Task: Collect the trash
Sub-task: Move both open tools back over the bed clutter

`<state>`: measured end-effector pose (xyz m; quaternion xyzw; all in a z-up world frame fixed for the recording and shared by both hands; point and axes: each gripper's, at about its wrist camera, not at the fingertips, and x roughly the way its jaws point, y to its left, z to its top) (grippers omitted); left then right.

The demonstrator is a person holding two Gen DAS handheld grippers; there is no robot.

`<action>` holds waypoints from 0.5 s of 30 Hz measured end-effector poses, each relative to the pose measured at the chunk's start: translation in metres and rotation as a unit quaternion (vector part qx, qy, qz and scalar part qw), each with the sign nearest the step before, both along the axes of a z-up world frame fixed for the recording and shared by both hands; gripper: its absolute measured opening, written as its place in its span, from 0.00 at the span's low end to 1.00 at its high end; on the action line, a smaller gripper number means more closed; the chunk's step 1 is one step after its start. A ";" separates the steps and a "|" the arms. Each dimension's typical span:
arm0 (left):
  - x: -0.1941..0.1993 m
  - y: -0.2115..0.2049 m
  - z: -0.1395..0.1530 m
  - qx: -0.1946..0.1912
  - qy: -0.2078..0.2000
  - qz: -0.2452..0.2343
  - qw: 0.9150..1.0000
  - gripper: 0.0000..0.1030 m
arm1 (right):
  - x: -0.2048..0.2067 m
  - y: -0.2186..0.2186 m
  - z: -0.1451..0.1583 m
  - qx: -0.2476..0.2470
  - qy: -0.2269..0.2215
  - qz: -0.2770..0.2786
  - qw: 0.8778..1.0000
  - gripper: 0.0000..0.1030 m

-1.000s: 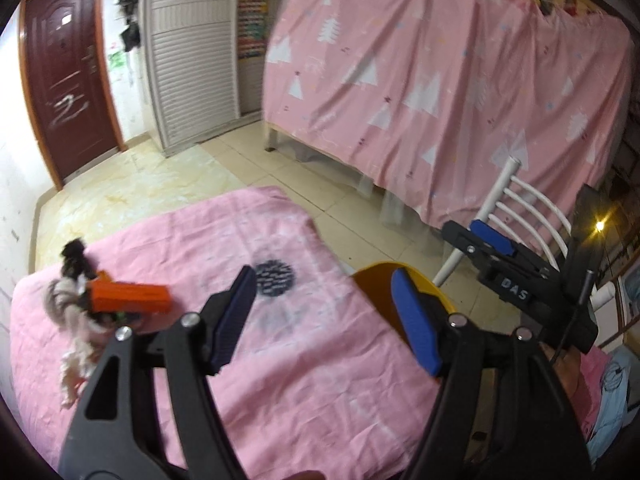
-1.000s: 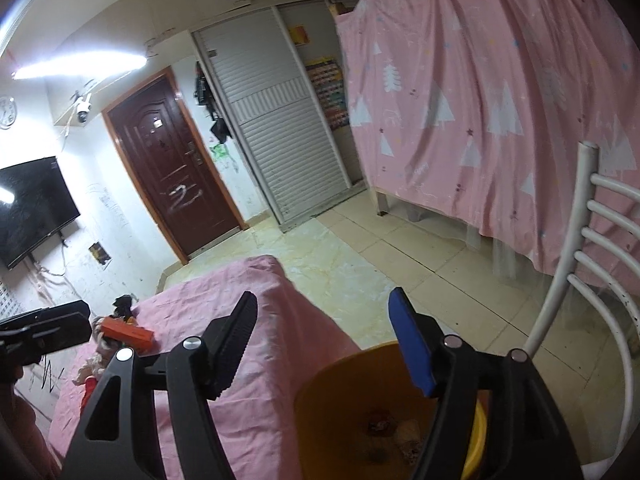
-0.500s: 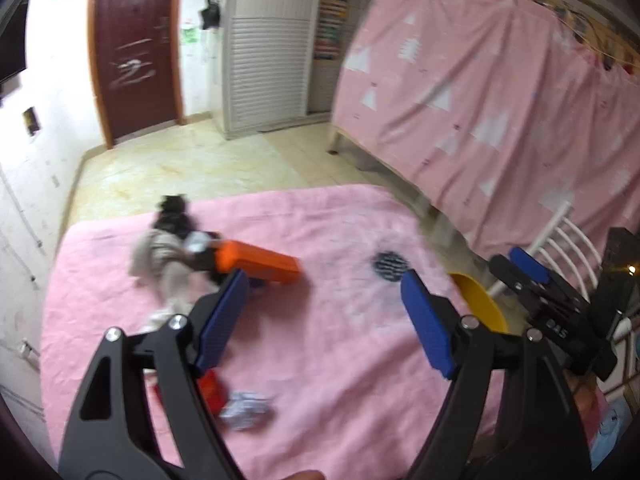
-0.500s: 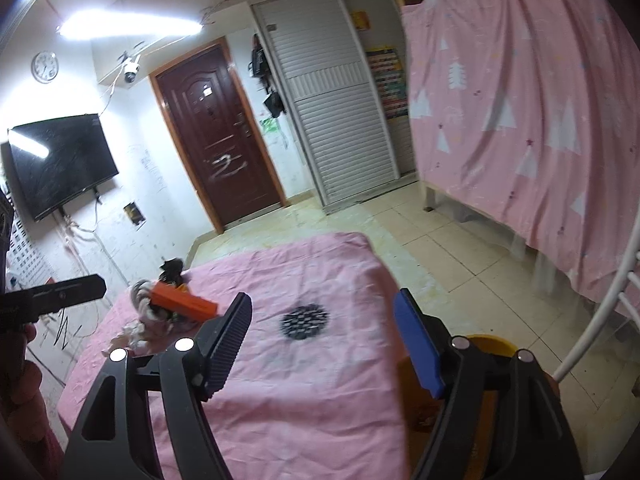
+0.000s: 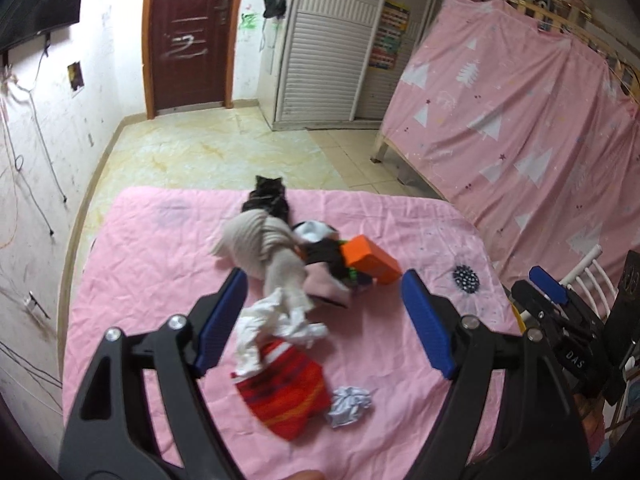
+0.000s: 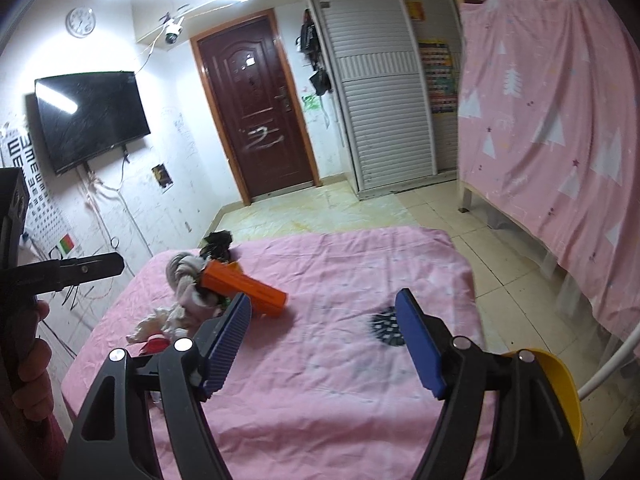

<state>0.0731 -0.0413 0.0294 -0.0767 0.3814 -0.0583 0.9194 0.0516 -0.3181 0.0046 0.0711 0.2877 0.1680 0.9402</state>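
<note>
A pink-covered table (image 5: 160, 264) holds a pile: an orange box (image 5: 370, 259), beige and black cloths (image 5: 260, 240), crumpled white paper (image 5: 280, 320), a red wrapper (image 5: 286, 396) and a small crumpled foil ball (image 5: 350, 404). My left gripper (image 5: 324, 324) is open and empty, above the white paper and red wrapper. My right gripper (image 6: 326, 344) is open and empty over the table's right part, right of the orange box (image 6: 244, 286). A yellow bin (image 6: 560, 384) sits at the table's right edge, largely hidden by the right gripper.
A dark round patch (image 6: 386, 324) marks the cloth. A white chair (image 5: 588, 276) stands right of the table beside a pink-curtained bed (image 5: 520, 128). A brown door (image 6: 256, 120), white shuttered wardrobe (image 6: 384, 88) and wall TV (image 6: 90, 120) lie beyond a tiled floor.
Both grippers have swung left from the yellow bin toward the pile on the table. The left one now faces the paper and red wrapper. Both stay open.
</note>
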 end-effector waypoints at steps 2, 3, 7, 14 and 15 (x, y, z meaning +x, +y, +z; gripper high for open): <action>0.000 0.008 -0.004 -0.003 0.002 0.004 1.000 0.74 | 0.000 0.008 0.000 -0.005 0.001 0.006 1.000 0.66; 0.000 0.011 -0.005 -0.003 0.003 0.005 1.000 0.74 | -0.001 0.013 0.000 -0.008 0.001 0.009 1.000 0.66; 0.001 0.022 -0.010 -0.006 0.009 0.009 1.000 0.74 | -0.001 0.030 0.002 -0.019 0.002 0.024 1.000 0.66; 0.006 0.035 -0.029 -0.011 0.031 0.010 0.999 0.74 | -0.003 0.062 0.003 -0.038 0.008 0.050 0.998 0.67; 0.007 0.037 -0.032 -0.014 0.037 0.009 0.999 0.74 | -0.004 0.066 0.002 -0.040 0.009 0.055 0.998 0.67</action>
